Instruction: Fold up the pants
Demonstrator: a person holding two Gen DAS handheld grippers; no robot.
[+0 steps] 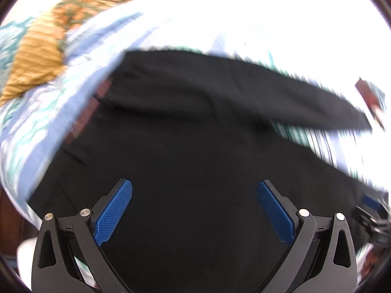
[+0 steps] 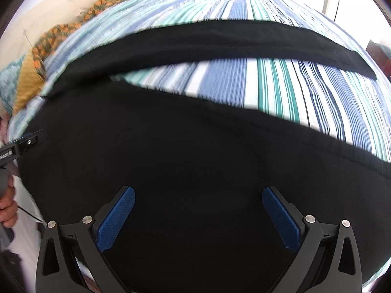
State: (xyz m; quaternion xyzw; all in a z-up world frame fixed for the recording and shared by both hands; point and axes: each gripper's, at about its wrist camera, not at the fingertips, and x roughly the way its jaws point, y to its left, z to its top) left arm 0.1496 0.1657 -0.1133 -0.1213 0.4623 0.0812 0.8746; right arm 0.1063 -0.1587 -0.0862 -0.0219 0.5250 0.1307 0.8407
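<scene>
On the bed: black pants (image 2: 195,146) lie spread across a striped bedsheet (image 2: 281,90), the two legs parted in a V so that stripes show between them.
Surface: a broad, soft bed gives room to lay the garment flat, which a fold needs.
Far leg: a narrow black band (image 2: 220,41) running across the sheet, its hem toward the right of the right wrist view.
Near leg and seat: the wide dark area directly under both cameras.
Left gripper (image 1: 194,190): fingers wide apart, nothing between the blue pads (image 1: 114,214); it hovers over the waist end, where a reddish lining strip (image 1: 85,117) shows at the fabric edge.
Right gripper (image 2: 198,196): fingers likewise spread and empty, poised above the near leg.
Placement, judged: one tool at each part of the garment suits lifting one leg over onto the other.
Stage, judged: no fold is visible yet; the legs lie apart.
Bedside items: a patterned orange blanket (image 2: 73,26) bunched at the far left edge, clear of the pants.
Image quality: left wrist view is motion-blurred, so fine detail is uncertain.
</scene>
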